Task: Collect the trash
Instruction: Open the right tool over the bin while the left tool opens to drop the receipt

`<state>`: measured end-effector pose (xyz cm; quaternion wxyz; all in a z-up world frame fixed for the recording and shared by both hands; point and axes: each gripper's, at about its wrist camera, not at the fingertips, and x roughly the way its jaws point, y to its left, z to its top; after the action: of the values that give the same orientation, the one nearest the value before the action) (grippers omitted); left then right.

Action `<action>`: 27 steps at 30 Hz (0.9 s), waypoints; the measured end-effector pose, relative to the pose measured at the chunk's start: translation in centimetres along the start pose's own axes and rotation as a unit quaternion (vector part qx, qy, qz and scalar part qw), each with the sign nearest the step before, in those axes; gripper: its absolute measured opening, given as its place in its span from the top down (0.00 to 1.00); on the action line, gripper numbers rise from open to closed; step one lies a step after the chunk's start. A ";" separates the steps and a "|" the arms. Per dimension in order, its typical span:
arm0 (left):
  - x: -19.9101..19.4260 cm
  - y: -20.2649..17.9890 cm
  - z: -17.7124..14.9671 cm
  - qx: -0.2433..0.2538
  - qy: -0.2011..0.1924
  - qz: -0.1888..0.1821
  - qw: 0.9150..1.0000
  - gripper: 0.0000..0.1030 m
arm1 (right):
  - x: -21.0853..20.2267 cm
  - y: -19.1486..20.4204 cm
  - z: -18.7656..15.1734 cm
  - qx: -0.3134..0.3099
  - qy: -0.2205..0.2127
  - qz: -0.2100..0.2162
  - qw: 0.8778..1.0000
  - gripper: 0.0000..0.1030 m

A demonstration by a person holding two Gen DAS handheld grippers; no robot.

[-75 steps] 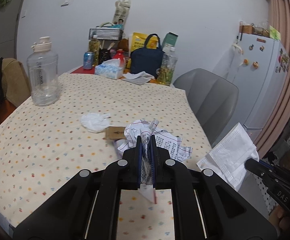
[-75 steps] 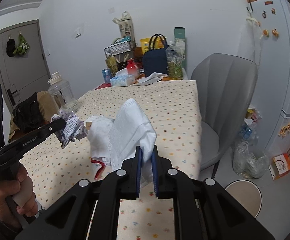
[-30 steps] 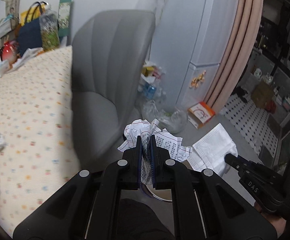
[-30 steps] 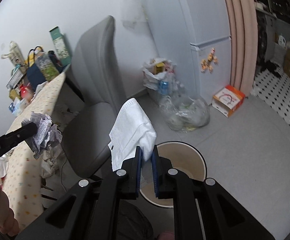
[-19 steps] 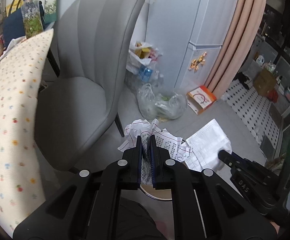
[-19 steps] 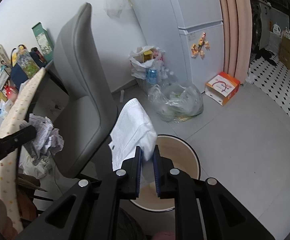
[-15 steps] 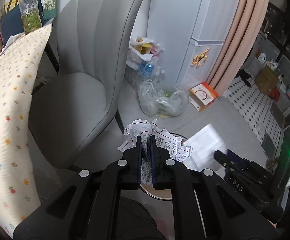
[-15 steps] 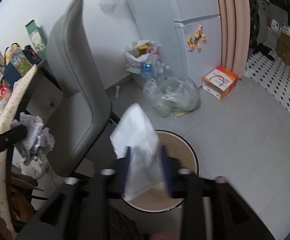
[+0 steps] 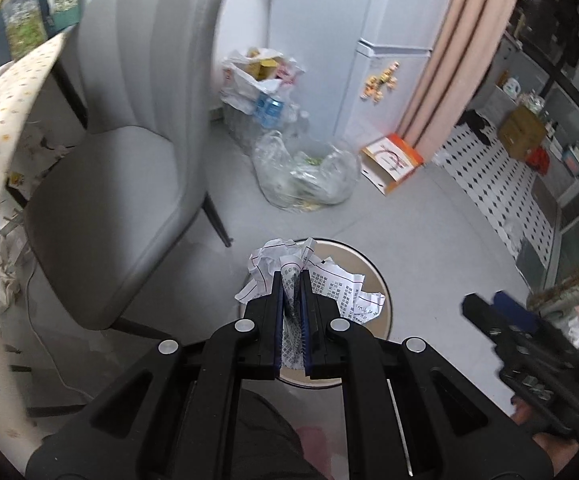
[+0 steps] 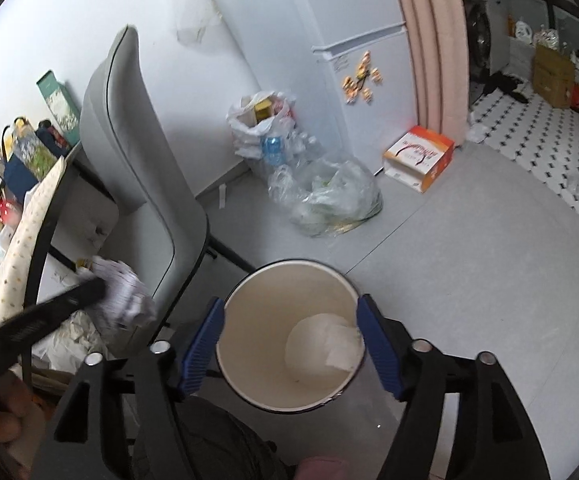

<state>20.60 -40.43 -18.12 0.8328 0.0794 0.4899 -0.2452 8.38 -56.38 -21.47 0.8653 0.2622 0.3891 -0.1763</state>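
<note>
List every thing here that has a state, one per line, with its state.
left gripper: shut on the crumpled paper
right gripper: jaws opening, nothing between them
white mask: lying inside the bin
bin: upright, open-topped
clear bag: on the floor, full

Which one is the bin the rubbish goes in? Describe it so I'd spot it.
Find the grey chair; on the floor beside its legs stands a round cream bin, open-topped. Unlike the clear plastic bag nearer the fridge, it is rigid, with a white mask lying inside.
</note>
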 end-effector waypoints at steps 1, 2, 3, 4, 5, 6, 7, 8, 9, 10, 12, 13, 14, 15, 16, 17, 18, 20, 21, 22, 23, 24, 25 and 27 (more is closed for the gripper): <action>0.2 -0.6 0.0 0.006 0.002 -0.002 1.000 0.92 | -0.6 -0.3 0.1 0.003 -0.006 -0.004 1.000 0.27; 0.4 -1.0 -0.1 0.010 0.003 -0.003 1.000 0.92 | -1.3 -0.7 0.2 0.007 -0.012 -0.007 1.000 0.26; 0.6 -1.5 -0.1 0.014 0.003 -0.003 1.000 0.92 | -1.7 -1.1 0.3 0.011 -0.015 -0.010 1.000 0.26; 0.6 -1.8 -0.1 0.016 0.003 0.000 1.000 0.92 | -2.1 -1.5 0.4 0.015 -0.019 -0.013 1.000 0.25; 0.7 -2.0 0.0 0.017 0.002 0.000 1.000 0.92 | -2.4 -1.9 0.5 0.017 -0.022 -0.017 0.999 0.25; 0.8 -2.2 0.0 0.018 0.003 -0.006 1.000 0.92 | -2.8 -2.1 0.6 0.020 -0.025 -0.020 0.999 0.24; 0.8 -2.3 0.1 0.022 0.004 -0.007 1.000 0.89 | -3.0 -2.4 0.6 0.023 -0.027 -0.022 0.999 0.24; 0.8 -2.5 0.1 0.027 0.005 -0.008 1.000 0.77 | -3.1 -2.5 0.7 0.025 -0.027 -0.023 0.999 0.24; 0.7 -2.6 0.2 0.029 0.004 -0.009 1.000 0.67 | -3.2 -2.7 0.7 0.027 -0.027 -0.024 0.999 0.24; 0.4 -2.6 0.2 0.028 -0.002 -0.009 1.000 0.48 | -3.3 -2.8 0.6 0.027 -0.027 -0.023 0.999 0.24; -0.5 -2.4 0.4 0.024 -0.021 0.000 0.999 0.38 | -3.4 -2.8 0.6 0.027 -0.026 -0.020 0.999 0.24; -0.9 -2.3 0.6 0.023 -0.028 0.004 0.999 0.34 | -3.4 -2.7 0.7 0.027 -0.027 -0.018 0.999 0.24; -1.2 -2.3 0.8 0.021 -0.032 0.005 0.999 0.31 | -3.5 -2.5 0.7 0.026 -0.027 -0.016 0.999 0.23; -1.8 -2.2 1.0 0.020 -0.037 0.005 0.999 0.30 | -3.6 -2.5 0.7 0.025 -0.027 -0.016 0.999 0.22; -2.3 -2.2 1.2 0.020 -0.043 0.008 0.999 0.29 | -3.7 -2.3 0.7 0.024 -0.028 -0.015 0.999 0.21; -2.8 -2.2 1.3 0.020 -0.048 0.011 0.999 0.26 | -3.8 -2.0 0.7 0.021 -0.029 -0.015 0.999 0.21; -3.5 -2.1 1.4 0.019 -0.056 0.016 0.998 0.24 | -4.0 -1.7 0.8 0.018 -0.030 -0.014 0.999 0.19; -4.7 -1.9 1.5 0.015 -0.071 0.024 0.997 0.19 | -4.5 -1.2 0.8 0.014 -0.036 -0.012 0.999 0.15; -5.4 -1.7 1.6 0.012 -0.078 0.026 0.997 0.19 | -4.6 -0.8 0.9 0.013 -0.038 -0.011 0.999 0.13; -6.0 -1.4 1.7 0.009 -0.083 0.026 0.996 0.18 | -4.9 -0.5 0.9 0.012 -0.041 -0.010 0.999 0.10; -6.6 -1.2 1.7 0.005 -0.089 0.027 0.996 0.16 | -5.3 0.0 0.9 0.009 -0.043 -0.008 0.999 0.09; -7.4 -0.8 1.8 0.001 -0.095 0.029 0.995 0.14 | -5.6 0.4 1.0 0.006 -0.046 -0.007 0.999 0.07; -8.1 -0.4 1.8 -0.004 -0.102 0.031 0.994 0.12 | -5.9 1.0 1.0 0.002 -0.050 -0.008 0.999 0.07; -9.5 0.5 2.0 -0.017 -0.115 0.032 0.993 0.10 | -6.8 2.4 1.1 -0.011 -0.054 -0.006 0.998 0.07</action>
<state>18.54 -37.57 -9.02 0.8923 0.0523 0.3917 -0.2180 5.92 -54.48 -14.86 0.8868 0.2405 0.3451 -0.1915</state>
